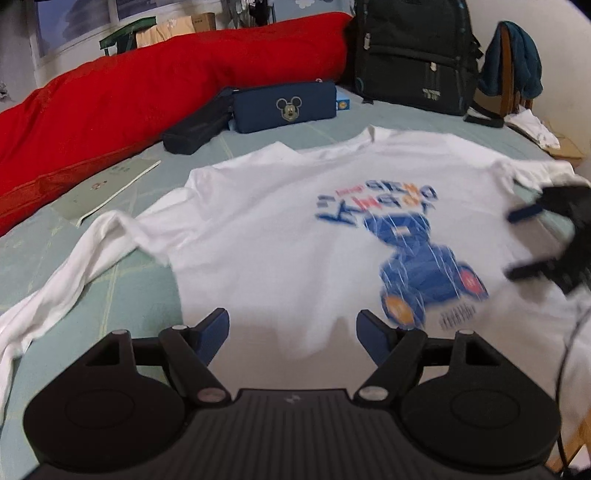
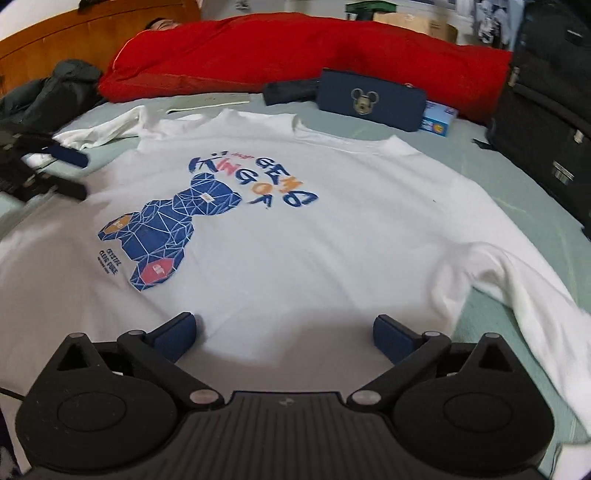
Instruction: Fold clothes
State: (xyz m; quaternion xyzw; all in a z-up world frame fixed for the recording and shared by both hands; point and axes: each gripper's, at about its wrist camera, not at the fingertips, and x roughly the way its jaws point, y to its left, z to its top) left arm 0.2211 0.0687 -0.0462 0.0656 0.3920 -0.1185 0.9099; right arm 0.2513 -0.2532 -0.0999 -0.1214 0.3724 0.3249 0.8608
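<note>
A white long-sleeved shirt with a blue bear print lies spread face up on the pale green bed sheet, collar away from me. In the left wrist view my left gripper hovers over the shirt's near hem, open with nothing between its blue pads. My right gripper is likewise open and empty over the hem, near the right sleeve. Each gripper also shows blurred in the other's view: the right one, the left one. The left sleeve trails out sideways.
A red quilt runs along the far side, with what looks like a person's head at its end. Beyond the collar lie a navy Mickey pouch, a black case and a booklet. A black backpack stands at the far right.
</note>
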